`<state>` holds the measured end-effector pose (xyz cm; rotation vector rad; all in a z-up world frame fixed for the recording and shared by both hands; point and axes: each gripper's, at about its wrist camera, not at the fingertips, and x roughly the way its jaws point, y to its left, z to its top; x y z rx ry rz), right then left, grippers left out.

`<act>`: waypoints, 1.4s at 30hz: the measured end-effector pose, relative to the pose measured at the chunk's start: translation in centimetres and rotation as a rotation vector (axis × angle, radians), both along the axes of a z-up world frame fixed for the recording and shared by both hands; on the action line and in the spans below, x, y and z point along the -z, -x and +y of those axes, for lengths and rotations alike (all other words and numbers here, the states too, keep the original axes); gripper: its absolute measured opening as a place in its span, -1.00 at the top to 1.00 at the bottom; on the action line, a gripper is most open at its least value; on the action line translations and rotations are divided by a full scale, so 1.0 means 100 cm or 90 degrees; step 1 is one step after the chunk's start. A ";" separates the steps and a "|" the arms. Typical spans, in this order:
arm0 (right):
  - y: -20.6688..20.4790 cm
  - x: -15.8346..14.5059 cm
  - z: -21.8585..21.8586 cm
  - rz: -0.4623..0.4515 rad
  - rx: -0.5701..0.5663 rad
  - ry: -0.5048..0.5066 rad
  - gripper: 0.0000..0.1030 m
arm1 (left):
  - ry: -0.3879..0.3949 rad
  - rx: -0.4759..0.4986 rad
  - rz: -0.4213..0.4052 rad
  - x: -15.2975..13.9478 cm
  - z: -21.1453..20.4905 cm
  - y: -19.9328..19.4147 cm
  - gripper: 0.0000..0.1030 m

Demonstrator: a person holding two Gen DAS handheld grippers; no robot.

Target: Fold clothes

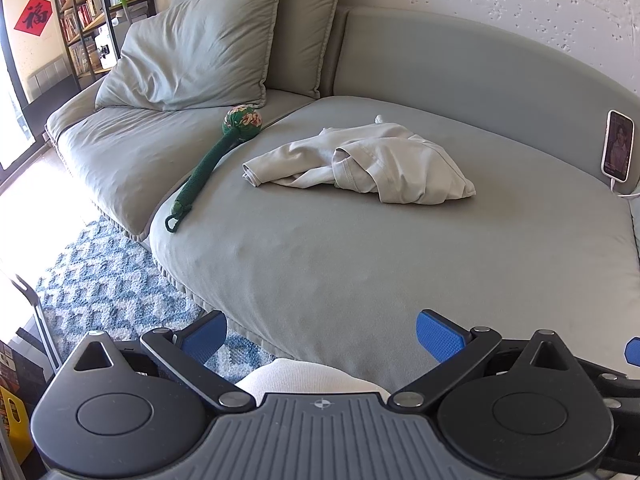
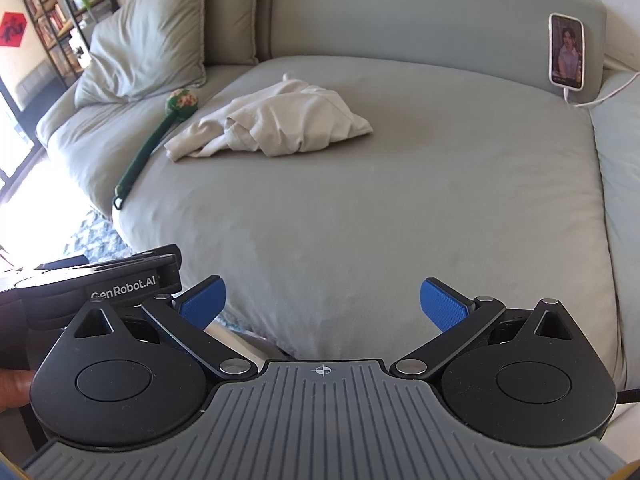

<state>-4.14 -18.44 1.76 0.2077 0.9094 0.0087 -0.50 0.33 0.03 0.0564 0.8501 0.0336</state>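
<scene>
A crumpled pale beige garment (image 1: 360, 164) lies in a loose heap on the grey-green sofa seat (image 1: 360, 264), toward its back. It also shows in the right wrist view (image 2: 272, 120). My left gripper (image 1: 322, 338) is open and empty, held over the seat's front edge, well short of the garment. My right gripper (image 2: 322, 302) is open and empty too, also at the front edge. The left gripper's body (image 2: 100, 280) shows just left of the right one.
A green knitted stick with a flowered ball head (image 1: 218, 152) lies in the gap left of the seat. Large cushions (image 1: 196, 44) lean at the back left. A phone (image 1: 618, 146) on a cable leans against the backrest at right. A blue patterned rug (image 1: 108, 280) covers the floor.
</scene>
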 end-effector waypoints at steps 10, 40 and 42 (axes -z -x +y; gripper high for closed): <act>-0.002 0.002 0.000 0.003 -0.001 -0.001 -0.99 | 0.000 -0.001 0.002 0.001 0.001 -0.001 -0.99; -0.147 0.045 0.010 -0.119 -0.041 0.025 -0.98 | 0.065 -0.112 -0.006 0.025 0.069 -0.096 -0.98; -0.168 0.052 0.014 -0.129 -0.045 0.033 -0.94 | 0.072 -0.116 -0.009 0.026 0.070 -0.104 -0.98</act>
